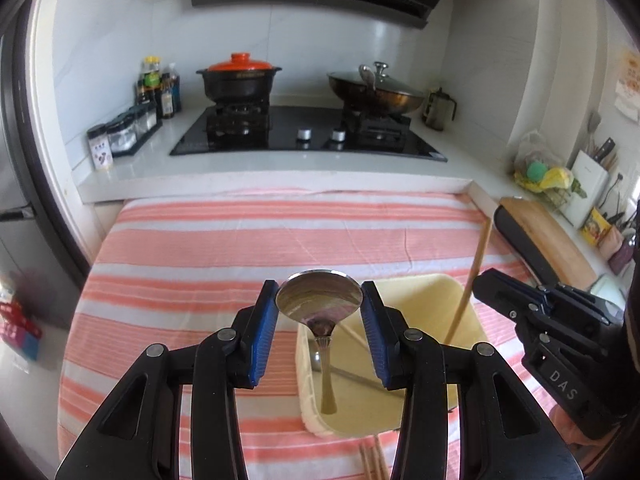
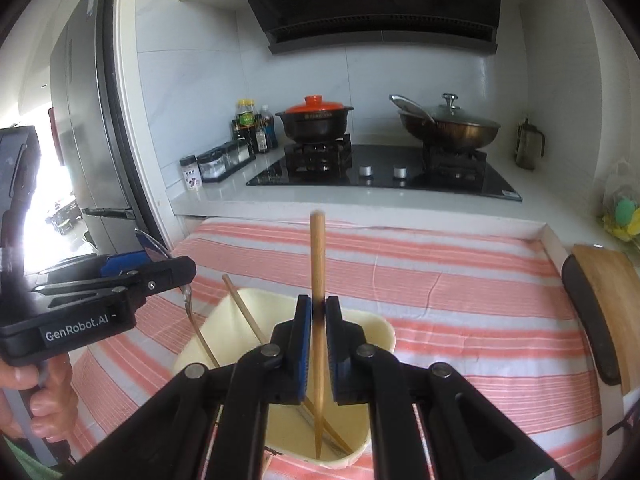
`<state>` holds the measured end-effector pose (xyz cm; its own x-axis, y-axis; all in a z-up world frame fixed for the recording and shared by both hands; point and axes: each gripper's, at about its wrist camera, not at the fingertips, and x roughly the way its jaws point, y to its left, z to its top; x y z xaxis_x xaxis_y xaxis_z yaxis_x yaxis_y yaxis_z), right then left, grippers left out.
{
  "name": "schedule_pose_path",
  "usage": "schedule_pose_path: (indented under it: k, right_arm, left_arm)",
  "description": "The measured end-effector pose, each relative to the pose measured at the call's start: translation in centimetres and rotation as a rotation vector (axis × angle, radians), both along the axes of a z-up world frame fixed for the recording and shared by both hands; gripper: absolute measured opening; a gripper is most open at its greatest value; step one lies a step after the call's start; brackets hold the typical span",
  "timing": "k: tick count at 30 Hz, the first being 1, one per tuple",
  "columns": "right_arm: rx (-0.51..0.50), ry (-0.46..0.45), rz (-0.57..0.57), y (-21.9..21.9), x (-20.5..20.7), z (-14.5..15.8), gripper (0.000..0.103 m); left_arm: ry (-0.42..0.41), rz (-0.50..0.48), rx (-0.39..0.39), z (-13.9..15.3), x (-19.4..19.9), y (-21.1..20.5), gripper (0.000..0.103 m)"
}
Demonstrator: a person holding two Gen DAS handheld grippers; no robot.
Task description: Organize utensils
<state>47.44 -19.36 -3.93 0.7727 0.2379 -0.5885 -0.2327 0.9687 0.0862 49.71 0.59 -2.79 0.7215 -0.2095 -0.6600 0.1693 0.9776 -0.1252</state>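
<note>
My left gripper (image 1: 319, 300) is shut on the bowl of a metal spoon (image 1: 320, 296), handle hanging down into a cream plastic bin (image 1: 432, 292) on the striped cloth. It also shows in the right wrist view (image 2: 160, 260). My right gripper (image 2: 318, 312) is shut on a wooden chopstick (image 2: 317, 264), held upright with its tip inside the bin (image 2: 380, 330). The right gripper shows in the left wrist view (image 1: 500, 292) with the chopstick (image 1: 478, 264). Other chopsticks (image 2: 244, 312) and a metal utensil (image 1: 352, 376) lie in the bin.
A pink-and-white striped cloth (image 1: 240, 248) covers the table. Two chopsticks (image 1: 372, 460) lie on it by the bin's near edge. Behind is a stove (image 1: 304, 132) with a red-lidded pot (image 1: 239, 78) and a wok (image 1: 376, 92). A cutting board (image 1: 548, 236) lies right.
</note>
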Motion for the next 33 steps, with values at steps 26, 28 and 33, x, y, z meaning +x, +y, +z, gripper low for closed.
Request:
schedule_pose_path:
  k: [26,28,33]
  right_arm:
    - [-0.143,0.007,-0.14,-5.8,-27.2,-5.0,0.049]
    - [-0.121,0.061,-0.16,-6.2,-28.5,-7.6,0.049]
    - [-0.044,0.127,-0.225,-7.5,-30.8,-11.0,0.049]
  left_arm:
    - [0.106,-0.022,0.058,-10.0,-26.9,4.3,0.091]
    - [0.114,0.015,0.066,-11.7,-27.5,4.3,0.091]
    - [0.098,0.041,0.071,-13.9,-28.2,4.5,0.091]
